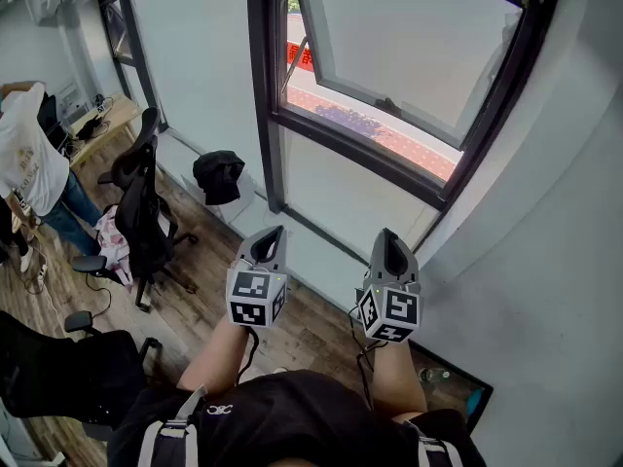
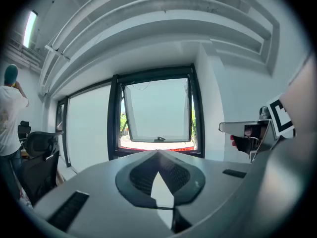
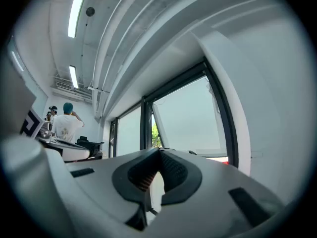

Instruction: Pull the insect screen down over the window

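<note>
The dark-framed window [image 1: 268, 86] stands ahead of me, its glass sash [image 1: 409, 56] tilted outward at the bottom. Red pavement shows through the uncovered gap below the sash. My left gripper [image 1: 271, 233] and right gripper [image 1: 389, 236] are held up side by side, short of the wall under the window, both shut with nothing between the jaws. In the left gripper view the shut left gripper [image 2: 157, 153] points at the window [image 2: 157, 115], and the right gripper [image 2: 257, 133] shows at the right. In the right gripper view the right gripper [image 3: 158, 153] points at the window [image 3: 190, 118] from the side.
A black bag [image 1: 219, 175] lies on the low ledge under the left pane. Two black office chairs [image 1: 141, 202] stand to the left. A person in a white shirt [image 1: 29, 154] is by a desk [image 1: 107, 120]. A dark flat object [image 1: 453, 387] lies on the floor at the lower right.
</note>
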A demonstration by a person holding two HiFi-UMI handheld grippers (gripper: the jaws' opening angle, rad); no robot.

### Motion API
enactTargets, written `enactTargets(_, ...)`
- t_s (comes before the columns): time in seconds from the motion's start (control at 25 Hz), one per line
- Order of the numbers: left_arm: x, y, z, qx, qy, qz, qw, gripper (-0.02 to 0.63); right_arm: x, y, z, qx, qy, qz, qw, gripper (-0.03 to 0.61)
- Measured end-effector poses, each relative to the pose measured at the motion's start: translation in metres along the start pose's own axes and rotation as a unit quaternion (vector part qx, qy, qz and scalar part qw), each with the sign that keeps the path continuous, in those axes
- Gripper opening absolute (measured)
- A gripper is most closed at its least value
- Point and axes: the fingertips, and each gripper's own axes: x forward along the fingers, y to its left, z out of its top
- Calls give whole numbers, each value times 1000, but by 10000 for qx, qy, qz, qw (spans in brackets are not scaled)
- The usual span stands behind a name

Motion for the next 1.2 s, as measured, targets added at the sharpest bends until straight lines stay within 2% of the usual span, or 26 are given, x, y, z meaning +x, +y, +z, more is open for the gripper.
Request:
enactTargets(0.16,-8,1,4,165,-66,100,9998,12,-1,3,1,-50,12,-4,10000,3)
enactTargets(0.72,-20,31,2,255,-145,276,9992,12,11,40,1,-122,-31,167,9998,5)
enactTargets(1.04,-25,62,0,208,-286,200,9992,11,23,76,-7,-281,-21,124,9995,5)
enactTargets(1.2,-21,73,-10,222,-218,113,9995,11,27,89,-20,-419,99,30,9991,5)
